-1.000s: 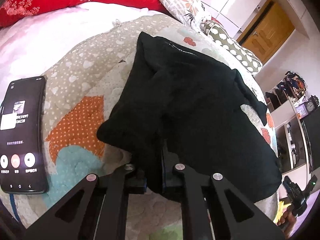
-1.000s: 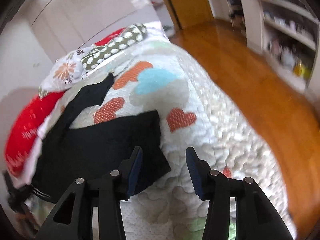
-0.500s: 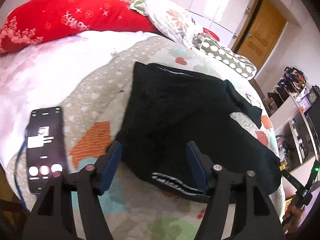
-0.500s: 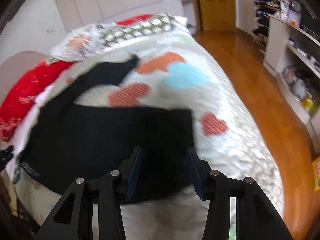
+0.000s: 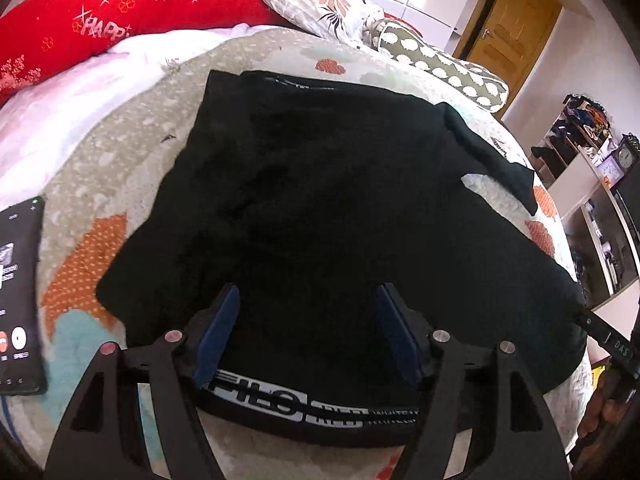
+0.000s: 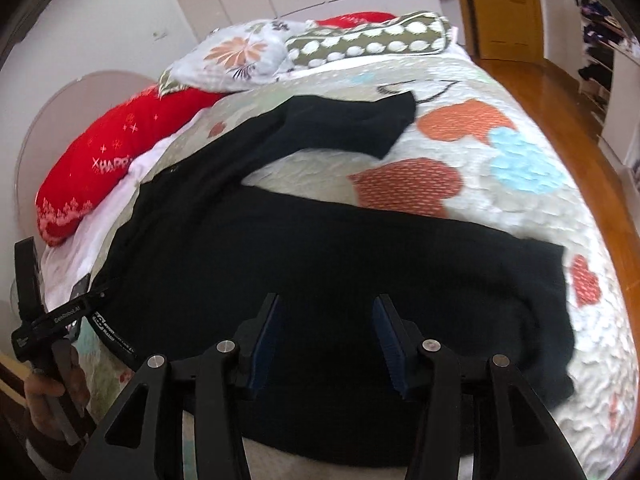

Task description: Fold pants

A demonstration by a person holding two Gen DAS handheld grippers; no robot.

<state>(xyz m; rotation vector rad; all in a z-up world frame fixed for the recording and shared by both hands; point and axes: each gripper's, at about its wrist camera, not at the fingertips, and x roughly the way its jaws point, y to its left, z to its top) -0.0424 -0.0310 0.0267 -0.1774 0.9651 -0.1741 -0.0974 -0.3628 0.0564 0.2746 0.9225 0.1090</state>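
Your left gripper (image 5: 308, 328) has just been opening; its jaws stand apart over the black pants (image 5: 340, 220), waistband just below them. The right gripper (image 6: 326, 336) is open too. Grip each edge squarely before folding.

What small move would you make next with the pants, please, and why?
Probably lower the right gripper onto the near leg and close on it. The pants lie half folded on the bed, one leg splayed away; both grippers are open and hold nothing, the left gripper having just opened.
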